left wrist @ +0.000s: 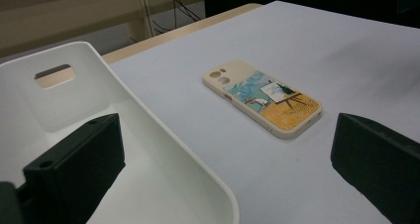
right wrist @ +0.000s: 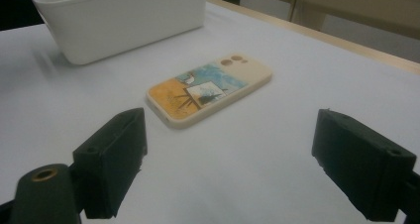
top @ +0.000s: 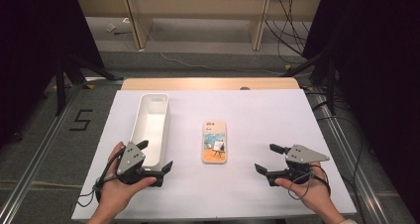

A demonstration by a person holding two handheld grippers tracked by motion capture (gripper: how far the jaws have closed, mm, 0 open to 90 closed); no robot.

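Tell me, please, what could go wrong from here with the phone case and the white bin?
The phone case lies flat on the smooth table sheet, so open jaws closing on its thin edges may slip or push it along rather than lift it. The left gripper sits right beside the white bin, with one jaw over its rim in the left gripper view, so moving toward the case could knock the bin.

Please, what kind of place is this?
Probably a lab set up for recording handling work: a table under a white sheet, black curtains at the sides, loose cables on the floor, and a taped number five beside the table.
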